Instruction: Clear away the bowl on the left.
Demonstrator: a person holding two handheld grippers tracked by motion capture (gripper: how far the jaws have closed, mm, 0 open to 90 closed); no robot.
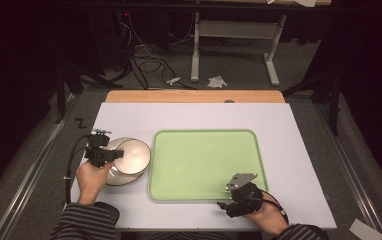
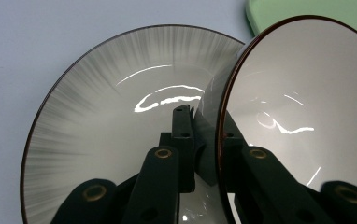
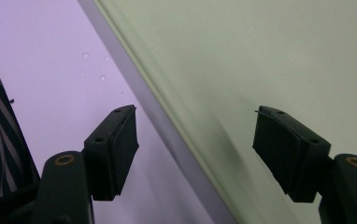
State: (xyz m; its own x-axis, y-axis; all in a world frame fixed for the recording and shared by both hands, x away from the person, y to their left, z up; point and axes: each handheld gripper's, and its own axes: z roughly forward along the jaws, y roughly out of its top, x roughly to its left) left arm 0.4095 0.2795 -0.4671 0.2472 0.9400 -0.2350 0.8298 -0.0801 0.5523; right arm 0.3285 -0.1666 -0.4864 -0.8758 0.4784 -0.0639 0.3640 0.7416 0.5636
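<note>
upper bowl (image 2: 303, 102) rim pinched by left gripper (image 2: 204, 135), green tray (image 1: 206, 162) just beside

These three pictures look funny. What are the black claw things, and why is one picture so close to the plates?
A person sits at a white table and holds a black grabbing tool in each hand. One picture looks down from above. The other two come from little cameras riding on the tools, so everything looks big and close.

On the table lie a green tray and, left of it, two shiny plates. The left gripper has its fingers pinched on the rim of the top plate, tipped up over the bottom plate.

The right gripper holds nothing. Its fingers stand wide apart above the tray's near edge.
</note>
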